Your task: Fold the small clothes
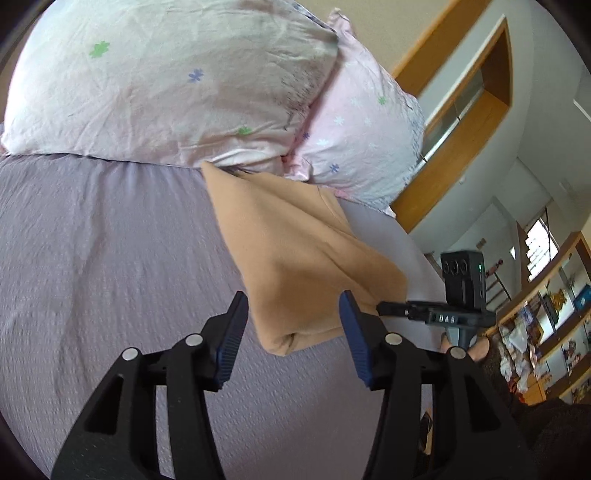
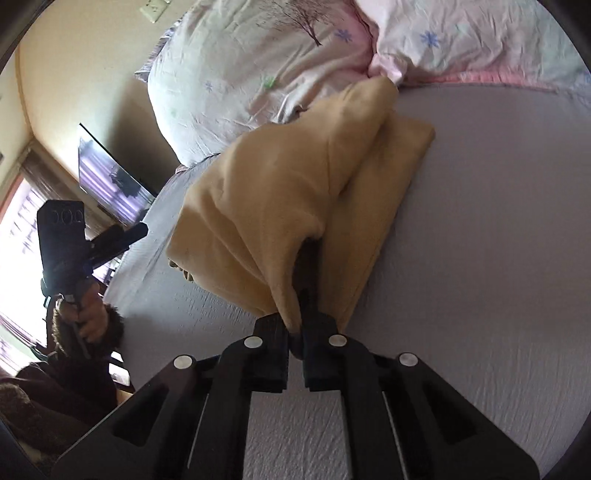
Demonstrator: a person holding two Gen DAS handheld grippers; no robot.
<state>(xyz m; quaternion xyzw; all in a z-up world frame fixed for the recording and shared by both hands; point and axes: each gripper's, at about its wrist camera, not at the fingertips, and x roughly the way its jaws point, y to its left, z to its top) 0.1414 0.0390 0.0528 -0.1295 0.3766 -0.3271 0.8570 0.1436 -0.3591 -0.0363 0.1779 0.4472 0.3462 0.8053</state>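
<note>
Bed [image 2: 480, 258]: one tan garment [image 2: 280, 192], two pillows [image 1: 166, 81].

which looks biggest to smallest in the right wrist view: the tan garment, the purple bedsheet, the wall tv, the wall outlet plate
1. purple bedsheet
2. tan garment, though it lies nearer the camera, clamped in the right gripper
3. wall tv
4. wall outlet plate, partly cut off by the frame edge
</note>
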